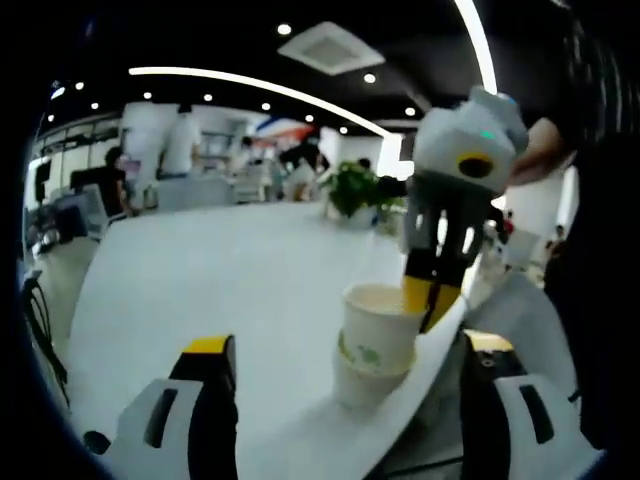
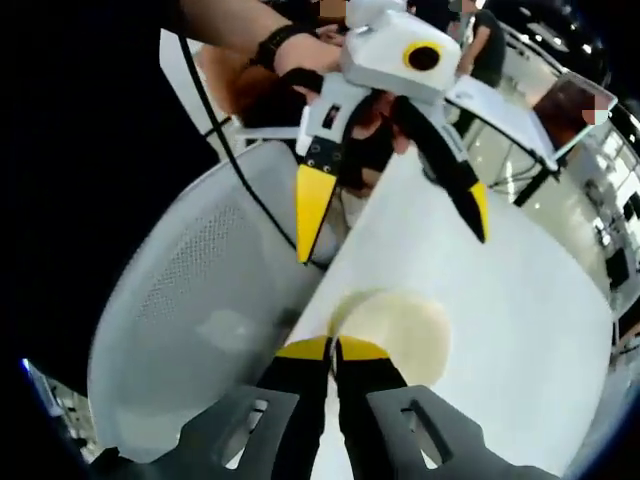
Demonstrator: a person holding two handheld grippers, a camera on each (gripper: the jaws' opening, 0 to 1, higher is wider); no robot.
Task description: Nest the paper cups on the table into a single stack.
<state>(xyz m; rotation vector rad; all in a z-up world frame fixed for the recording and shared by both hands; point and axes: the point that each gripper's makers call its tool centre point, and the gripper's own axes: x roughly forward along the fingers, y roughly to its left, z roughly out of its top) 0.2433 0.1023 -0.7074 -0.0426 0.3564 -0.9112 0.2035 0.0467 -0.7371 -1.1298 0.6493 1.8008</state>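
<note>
White paper cups point(image 1: 378, 345) with green print, nested upright in a stack, stood near the table point(image 1: 230, 280) edge

Bright indoor light from ceiling strips point(image 1: 262, 88) and round downlights point(image 1: 284, 29); strong glare off white table point(image 1: 220, 270), highlights blown. Soft blur throughout, background people smeared. Heavy fisheye bending at edges. Right gripper view: cup rim point(image 2: 400, 330) out of focus, left half deep shadow, near jaws dark
</note>
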